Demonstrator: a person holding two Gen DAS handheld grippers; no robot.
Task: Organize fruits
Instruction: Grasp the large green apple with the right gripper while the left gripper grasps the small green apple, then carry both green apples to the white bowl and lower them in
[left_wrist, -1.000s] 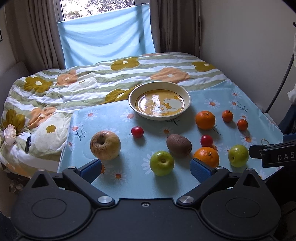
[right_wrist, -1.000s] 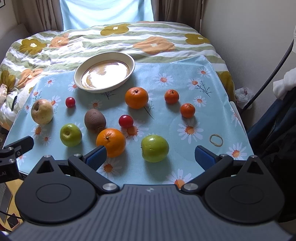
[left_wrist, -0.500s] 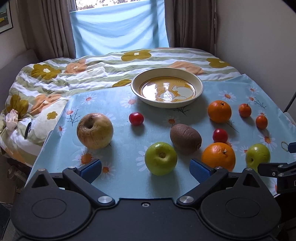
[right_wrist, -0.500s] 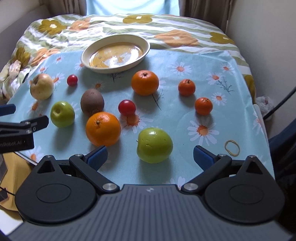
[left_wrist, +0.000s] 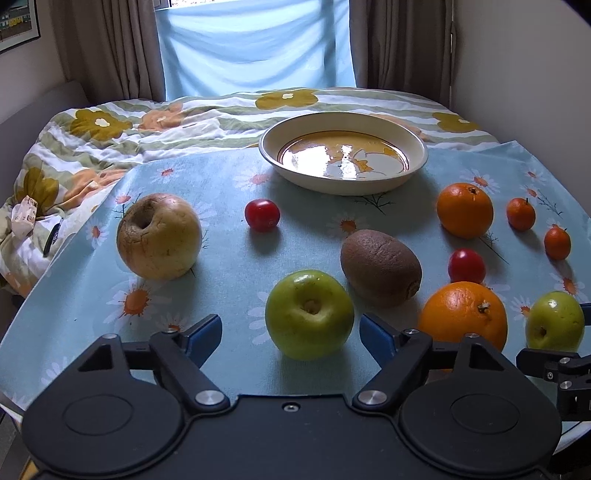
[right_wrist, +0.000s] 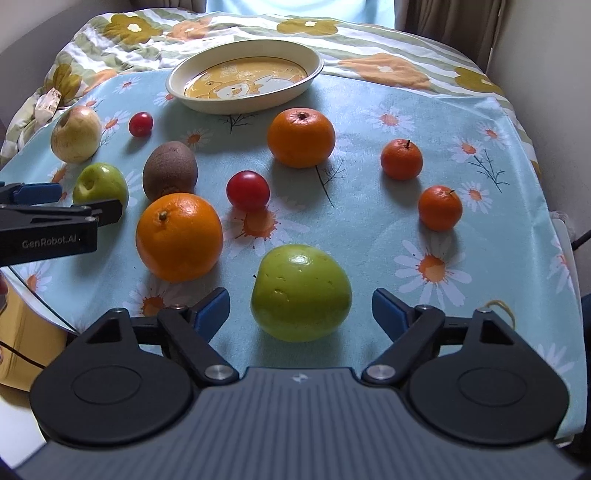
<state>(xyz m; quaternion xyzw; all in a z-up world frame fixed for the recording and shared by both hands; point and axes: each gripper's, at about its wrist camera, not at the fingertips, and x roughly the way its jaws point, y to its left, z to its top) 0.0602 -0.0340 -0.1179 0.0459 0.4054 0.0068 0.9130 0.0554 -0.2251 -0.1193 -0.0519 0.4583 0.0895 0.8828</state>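
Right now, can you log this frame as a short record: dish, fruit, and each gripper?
dish: plate at the far end of the cloth, nothing in it
fruit on cloth: two oranges, two green apples, yellow apple, kiwi, two tomatoes, two tangerines
left gripper: open, green apple between its fingers
right gripper: open, other green apple between its fingers
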